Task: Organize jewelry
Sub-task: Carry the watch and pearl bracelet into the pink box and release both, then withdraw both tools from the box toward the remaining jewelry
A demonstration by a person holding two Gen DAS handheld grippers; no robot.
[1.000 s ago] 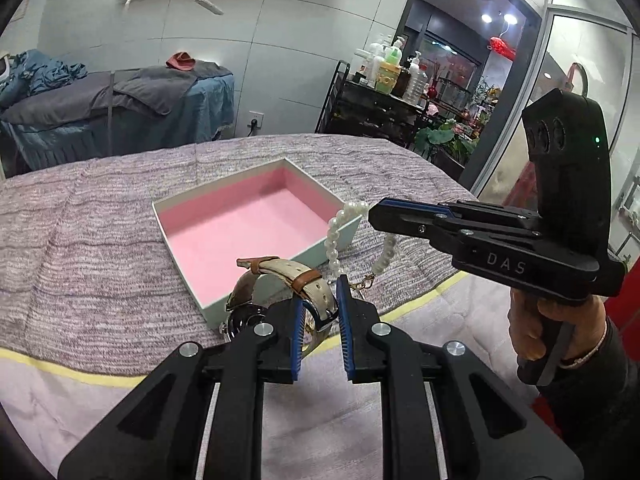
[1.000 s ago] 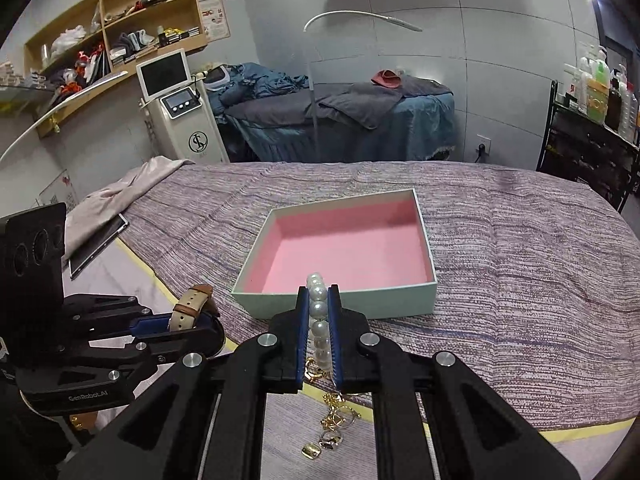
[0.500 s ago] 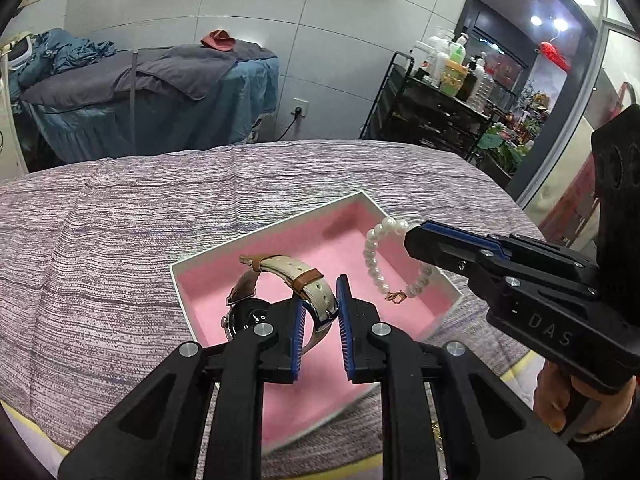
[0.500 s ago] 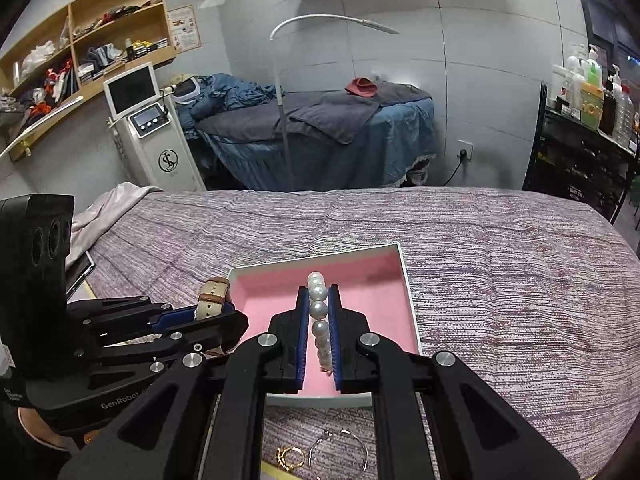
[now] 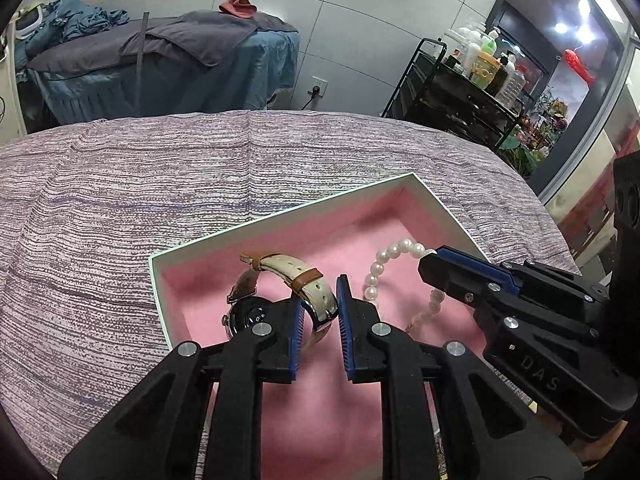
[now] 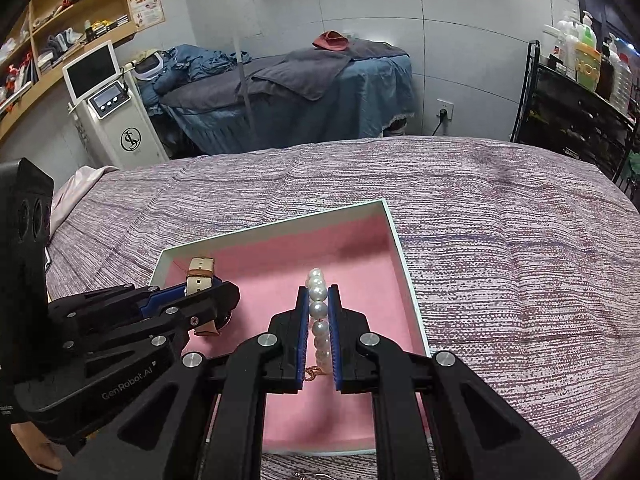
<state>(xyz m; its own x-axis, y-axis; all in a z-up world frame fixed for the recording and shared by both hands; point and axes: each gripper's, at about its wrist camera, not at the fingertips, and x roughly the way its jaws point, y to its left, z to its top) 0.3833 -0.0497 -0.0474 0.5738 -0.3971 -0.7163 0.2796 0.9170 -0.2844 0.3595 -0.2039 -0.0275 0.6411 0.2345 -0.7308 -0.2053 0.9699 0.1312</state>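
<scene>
A white box with a pink lining (image 5: 276,216) (image 6: 394,236) sits on the purple woven bedspread. My left gripper (image 5: 319,296) is shut on a watch (image 5: 296,272) with a cream and brown strap, held low inside the box at its left side; the watch also shows in the right wrist view (image 6: 199,276). My right gripper (image 6: 319,300) is shut on a pearl bracelet (image 6: 318,308), held over the box's right half. In the left wrist view the pearl bracelet (image 5: 384,258) hangs from the right gripper (image 5: 430,260), its clasp near the pink floor.
The bedspread (image 6: 500,248) spreads around the box. A bit of loose jewelry (image 6: 312,475) lies on the near side below the box. A blue massage bed (image 6: 300,92), a white machine (image 6: 112,120) and a black trolley with bottles (image 6: 576,108) stand beyond.
Both grippers have moved forward and down over the box with their items. The watch and the pearl bracelet are now low inside the box.
</scene>
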